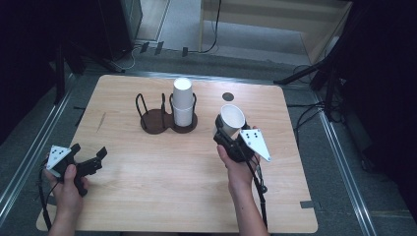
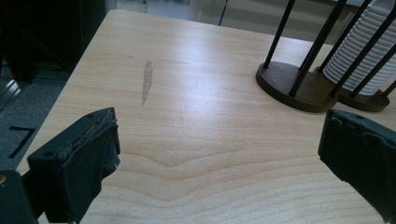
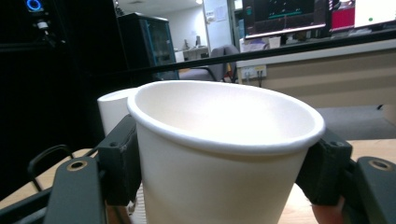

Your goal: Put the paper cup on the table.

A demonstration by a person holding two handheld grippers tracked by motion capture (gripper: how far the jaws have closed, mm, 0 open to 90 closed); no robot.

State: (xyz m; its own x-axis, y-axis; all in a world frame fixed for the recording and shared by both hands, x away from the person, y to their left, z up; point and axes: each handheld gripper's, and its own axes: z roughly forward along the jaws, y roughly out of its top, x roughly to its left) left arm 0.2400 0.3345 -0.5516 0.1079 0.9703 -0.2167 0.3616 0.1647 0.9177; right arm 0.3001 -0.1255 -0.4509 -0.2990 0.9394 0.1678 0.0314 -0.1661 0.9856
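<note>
The right gripper clamps a plain white paper cup, mouth up and tilted, its rim rolled. The left gripper rests open over the near-left tabletop, holding nothing.

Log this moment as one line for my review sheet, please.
right gripper: jaws shut on paper cup, mouth up, off table | left gripper: jaws open, empty | cup stack: in right bay of holder

My table is a pale wooden top with rounded corners; a dark wooden two-bay cup rack with black wire posts stands on its far middle, the right bay carrying a stack of white paper cups. A small dark round spot sits just beyond, toward the far right; a faint grey smear marks the left side.
</note>
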